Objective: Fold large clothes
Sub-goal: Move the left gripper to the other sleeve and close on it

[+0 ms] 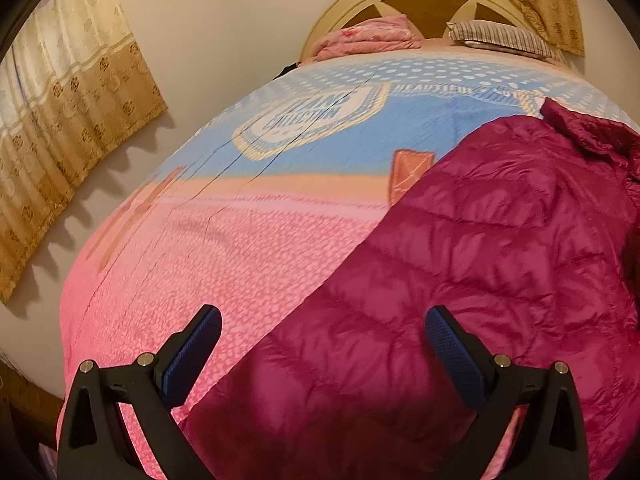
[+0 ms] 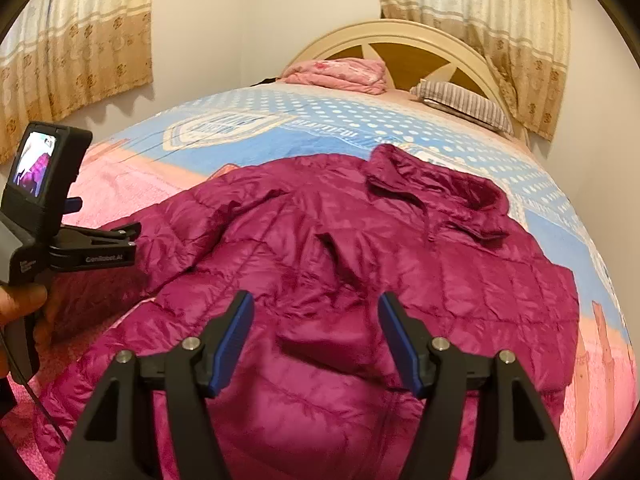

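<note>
Both grippers, the left gripper (image 1: 323, 338) and the right gripper (image 2: 316, 326), hang wide open with nothing in them, just above the puffy purple-red jacket (image 2: 360, 264) spread out on the bed (image 1: 240, 240) below them. It looks soft, light and slippery, so pinching a sleeve edge seems best.

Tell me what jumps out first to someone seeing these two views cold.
The magenta puffer jacket grabs the eye first: it is spread over the near part of the bed, collar toward the headboard. Under it lies the loud pink and blue bedspread. Both the left gripper and the right gripper hang open above the jacket, holding nothing.
</note>
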Demonstrator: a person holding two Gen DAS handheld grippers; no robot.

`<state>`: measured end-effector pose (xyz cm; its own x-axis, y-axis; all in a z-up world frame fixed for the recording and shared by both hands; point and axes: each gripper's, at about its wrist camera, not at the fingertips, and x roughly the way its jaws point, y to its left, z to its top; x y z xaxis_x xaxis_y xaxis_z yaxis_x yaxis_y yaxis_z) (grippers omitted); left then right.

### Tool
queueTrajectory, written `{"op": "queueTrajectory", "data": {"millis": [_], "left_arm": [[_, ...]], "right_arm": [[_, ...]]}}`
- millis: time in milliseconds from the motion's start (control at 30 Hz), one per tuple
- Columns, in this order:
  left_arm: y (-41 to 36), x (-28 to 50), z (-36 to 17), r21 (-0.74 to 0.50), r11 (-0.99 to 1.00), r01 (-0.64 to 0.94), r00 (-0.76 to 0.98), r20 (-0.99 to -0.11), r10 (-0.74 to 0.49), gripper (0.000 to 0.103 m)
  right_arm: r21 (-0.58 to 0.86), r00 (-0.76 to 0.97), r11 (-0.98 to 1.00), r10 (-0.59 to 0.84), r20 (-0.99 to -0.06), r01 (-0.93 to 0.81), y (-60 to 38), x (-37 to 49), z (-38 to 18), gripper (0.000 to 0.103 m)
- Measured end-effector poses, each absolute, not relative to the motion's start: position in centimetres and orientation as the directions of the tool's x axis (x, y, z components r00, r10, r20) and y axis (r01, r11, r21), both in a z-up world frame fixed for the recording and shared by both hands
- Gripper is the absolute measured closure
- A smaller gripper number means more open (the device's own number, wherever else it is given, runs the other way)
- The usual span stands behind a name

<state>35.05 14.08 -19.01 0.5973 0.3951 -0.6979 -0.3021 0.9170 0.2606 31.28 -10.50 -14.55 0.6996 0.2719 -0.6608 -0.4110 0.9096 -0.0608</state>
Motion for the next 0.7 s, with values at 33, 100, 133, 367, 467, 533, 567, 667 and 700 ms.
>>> {"op": "queueTrajectory", "data": {"millis": [33, 100, 133, 367, 467, 533, 567, 667, 700], "left_arm": [[13.9, 35.2, -19.0, 0.261, 0.918, -0.299, 0.599, -0.698, 0.393, 0.001], [13.3, 35.5, -19.1, 0.261, 0.919, -0.294, 0.596, -0.702, 0.390, 0.001], [13.2, 35.6, -19.2, 0.261, 0.920, -0.293, 0.595, -0.703, 0.390, 0.001], [13.0, 35.6, -19.0, 0.280, 0.914, -0.292, 0.598, -0.693, 0.403, 0.001], [13.6, 35.9, -19.2, 0.283, 0.908, -0.309, 0.586, -0.695, 0.416, 0.001], [14.0, 36.2, -19.5, 0.279, 0.905, -0.320, 0.577, -0.701, 0.420, 0.001], [14.0, 36.3, -19.7, 0.280, 0.905, -0.321, 0.575, -0.702, 0.421, 0.001], [13.8, 36.5, -20.2, 0.292, 0.903, -0.314, 0.571, -0.702, 0.425, 0.001], [13.7, 36.6, -20.4, 0.293, 0.904, -0.313, 0.570, -0.703, 0.425, 0.001]], "right_arm": [[-0.050, 0.698, 0.913, 0.274, -0.661, -0.406, -10.9, 31.2, -14.5, 0.032], [-0.034, 0.699, 0.914, 0.284, -0.656, -0.404, -11.4, 30.8, -14.4, 0.024], [-0.031, 0.700, 0.911, 0.293, -0.652, -0.411, -11.5, 30.6, -14.3, 0.024], [0.023, 0.708, 0.937, 0.280, -0.649, -0.349, -15.7, 31.5, -14.4, 0.024], [0.019, 0.721, 0.964, 0.212, -0.660, -0.266, -18.8, 32.7, -15.0, 0.026], [0.011, 0.730, 0.985, 0.134, -0.670, -0.170, -21.7, 34.1, -15.5, 0.028], [-0.001, 0.734, 0.992, 0.093, -0.673, -0.127, -22.9, 34.7, -15.7, 0.028], [-0.042, 0.725, 0.999, -0.045, -0.687, 0.022, -26.7, 36.7, -16.7, 0.028], [-0.039, 0.716, 0.997, -0.074, -0.695, 0.065, -28.2, 37.3, -17.1, 0.028]]}}
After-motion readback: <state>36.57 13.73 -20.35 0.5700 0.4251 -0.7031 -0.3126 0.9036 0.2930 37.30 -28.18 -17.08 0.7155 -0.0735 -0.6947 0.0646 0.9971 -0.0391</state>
